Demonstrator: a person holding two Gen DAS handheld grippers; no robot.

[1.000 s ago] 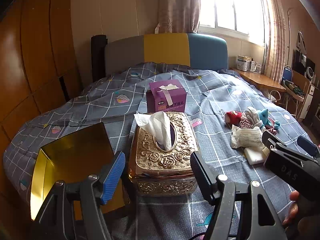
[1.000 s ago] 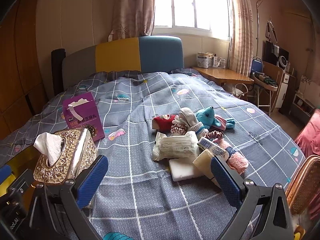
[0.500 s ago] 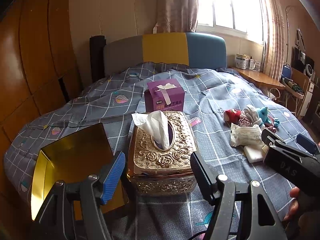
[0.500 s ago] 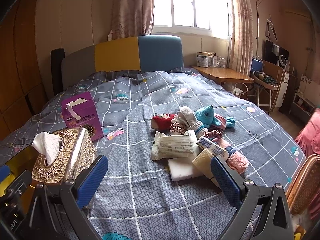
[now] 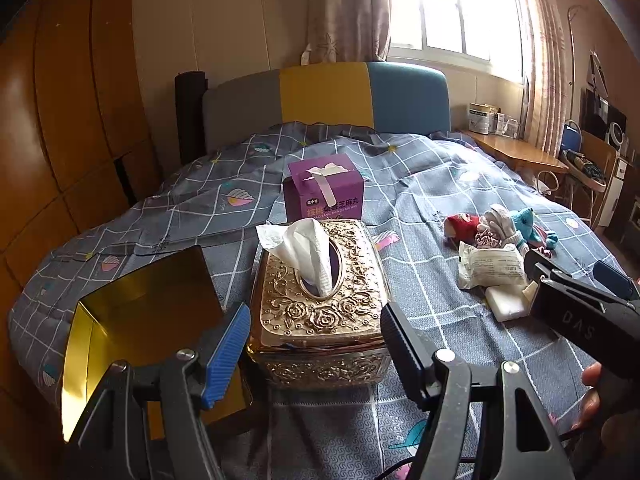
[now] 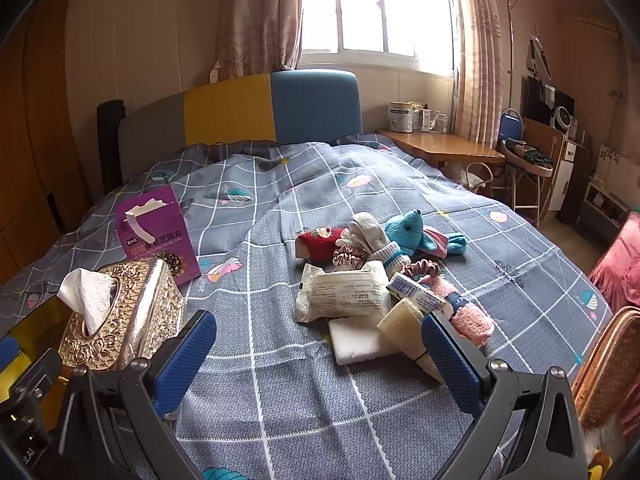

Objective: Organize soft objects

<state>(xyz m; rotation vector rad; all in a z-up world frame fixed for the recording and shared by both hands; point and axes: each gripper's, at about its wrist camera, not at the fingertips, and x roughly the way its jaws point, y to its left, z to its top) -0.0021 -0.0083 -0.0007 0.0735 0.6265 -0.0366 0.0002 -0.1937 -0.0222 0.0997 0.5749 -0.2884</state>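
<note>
Ahead, bare quilt separates the tissue box from the soft pile.

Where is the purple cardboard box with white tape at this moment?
The purple cardboard box stands on the grey checked bedspread, directly behind the ornate gold tissue box; in the right wrist view it is at the left, well apart from the soft-item pile.

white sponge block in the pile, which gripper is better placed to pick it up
Right. The right gripper, open and empty, faces the white sponge block just ahead; the left gripper faces the gold tissue box.
</note>
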